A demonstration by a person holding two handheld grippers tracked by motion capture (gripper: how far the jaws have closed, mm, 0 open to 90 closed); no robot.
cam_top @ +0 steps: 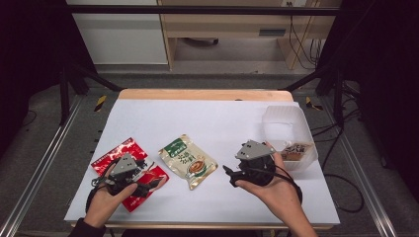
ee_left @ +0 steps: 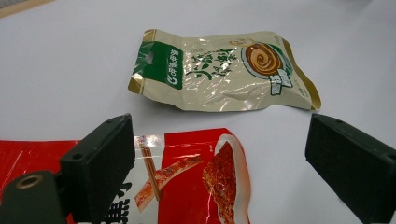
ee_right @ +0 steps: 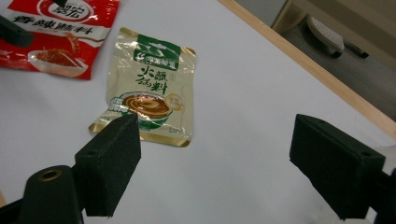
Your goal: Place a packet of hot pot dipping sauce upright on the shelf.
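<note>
White paper covers the table (cam_top: pixel 217 118), and behind it stand a pale wooden desk and dark frame bars. On the paper I count three sauce packets in all: two red packets (cam_top: pixel 129 170) lying on top of each other at the left, and one gold-and-green packet (cam_top: pixel 188 161) in the middle. At the right edge stands one clear plastic bin (cam_top: pixel 289 129), and inside it lies one more small packet with a dark print. The left gripper (cam_top: pixel 148 183) hovers over the red packets with its jaws spread wide and nothing between them; in the left gripper view the upper red packet (ee_left: pixel 187 177) lies directly under the jaws. The right gripper (cam_top: pixel 228 173) is also released and empty, near the bin, and looks toward the gold-and-green packet (ee_right: pixel 149 98). I judge the work is to move the packets into the bin, the left gripper taking a red one. To do it well, the person should lower the jaws over one edge, pinch only the top packet, and lift slowly, because the foil is slippery and the lower packet may come along.
</note>
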